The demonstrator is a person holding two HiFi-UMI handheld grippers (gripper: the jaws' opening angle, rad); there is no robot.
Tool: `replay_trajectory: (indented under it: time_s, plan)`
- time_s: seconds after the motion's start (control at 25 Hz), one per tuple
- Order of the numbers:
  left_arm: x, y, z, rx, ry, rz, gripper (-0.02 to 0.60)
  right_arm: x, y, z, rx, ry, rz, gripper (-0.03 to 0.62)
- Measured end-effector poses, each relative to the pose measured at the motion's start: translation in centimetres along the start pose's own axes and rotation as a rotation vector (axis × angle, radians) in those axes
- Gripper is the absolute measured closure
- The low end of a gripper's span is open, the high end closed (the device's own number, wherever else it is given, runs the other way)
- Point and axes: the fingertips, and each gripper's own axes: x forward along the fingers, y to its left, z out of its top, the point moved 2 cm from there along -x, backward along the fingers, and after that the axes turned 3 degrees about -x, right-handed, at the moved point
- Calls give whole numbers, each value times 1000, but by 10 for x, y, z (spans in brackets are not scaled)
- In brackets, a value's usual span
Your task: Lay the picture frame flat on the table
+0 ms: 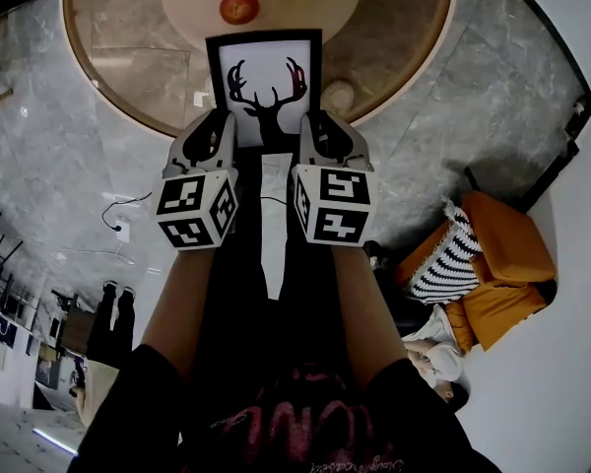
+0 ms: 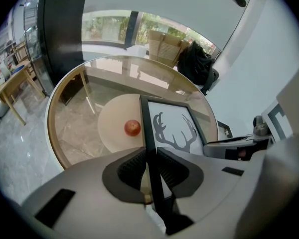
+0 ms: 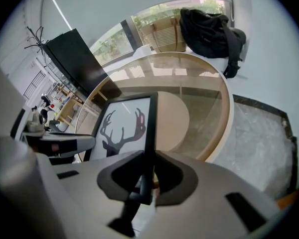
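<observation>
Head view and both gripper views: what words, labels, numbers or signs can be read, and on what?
No text can be read.
Picture frame: deer-head silhouette only, no words.
Marker cubes: black-and-white square patterns, no letters or numbers.
Shirt: reddish print, too blurred to read.

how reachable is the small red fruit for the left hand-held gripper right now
Probably not yet: the left hand-held gripper is shut on the left edge of the black-framed deer picture, so its jaws are taken. The small red round fruit lies beyond the frame with nothing between.

One frame (image 1: 266, 77), one fruit (image 1: 238, 7), two claws (image 1: 220, 128) (image 1: 313, 128).
</observation>
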Motion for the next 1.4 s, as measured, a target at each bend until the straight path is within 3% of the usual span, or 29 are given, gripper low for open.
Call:
replay_trajectory:
  time_s: [0.6,0.84,1.08,1.4]
  plan:
    - [10,-1,-6,56,18,7,508,4,-3,0,-19,-9,-8,514]
    - [-11,-2,5,61,-28,5,508,-12,1,8,-41,-34,-26,514]
    - [-9,-5,11,120,-59,2,514,-14,-8,19,-59,-100,-59,542]
    - [-54,-21,54,124,-150,-10,555,-67,7,65,-112,-216,-56,562]
